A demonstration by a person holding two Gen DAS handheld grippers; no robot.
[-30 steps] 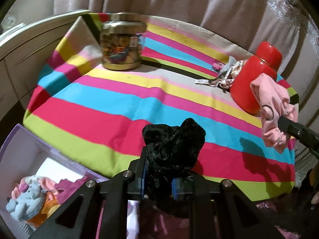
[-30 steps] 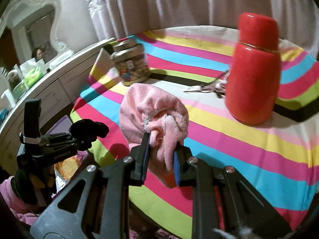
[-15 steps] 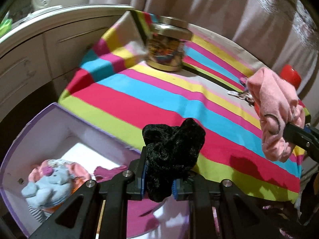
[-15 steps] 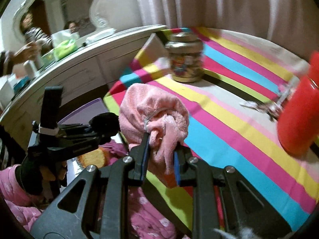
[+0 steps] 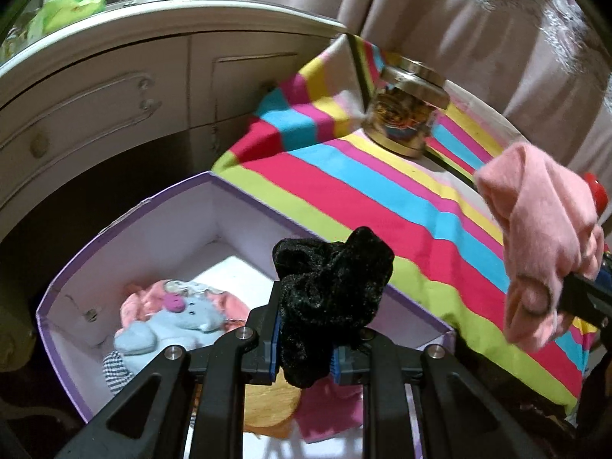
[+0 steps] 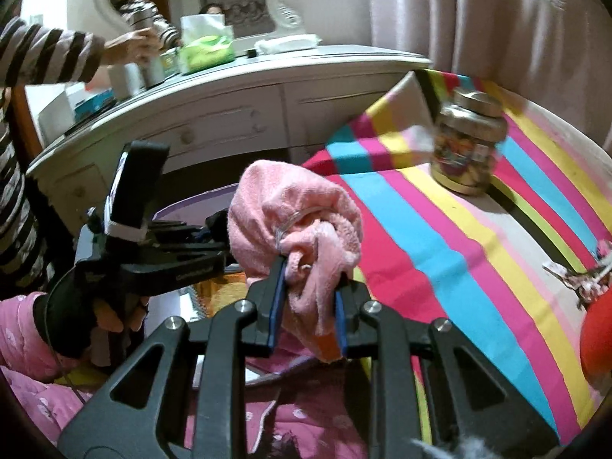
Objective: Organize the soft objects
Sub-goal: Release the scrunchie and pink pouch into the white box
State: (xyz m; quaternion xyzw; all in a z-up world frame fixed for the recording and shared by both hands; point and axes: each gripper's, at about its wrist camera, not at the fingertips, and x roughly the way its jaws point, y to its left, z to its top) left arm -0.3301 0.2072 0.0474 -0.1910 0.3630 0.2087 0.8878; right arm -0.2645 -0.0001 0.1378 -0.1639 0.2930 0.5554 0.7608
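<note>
My left gripper (image 5: 304, 340) is shut on a black velvet scrunchie (image 5: 331, 294) and holds it above the open purple box (image 5: 126, 222). The box holds a blue plush elephant (image 5: 172, 325), pink cloth and other soft items. My right gripper (image 6: 308, 298) is shut on a pink fluffy cloth (image 6: 294, 222), held over the table's edge beside the box. That pink cloth also shows in the left wrist view (image 5: 543, 237) at the right. The left gripper shows in the right wrist view (image 6: 160, 252) at the left.
A striped cloth covers the table (image 5: 382, 191), with a glass jar (image 5: 405, 114) at its back edge and a red container (image 6: 596, 336) at the right. A white dresser (image 5: 114, 88) stands behind the box. A person (image 6: 46, 57) stands at the dresser.
Both grippers have swung left, away from the table and toward the purple box, each still holding its item. The box now fills more of the left wrist view.
</note>
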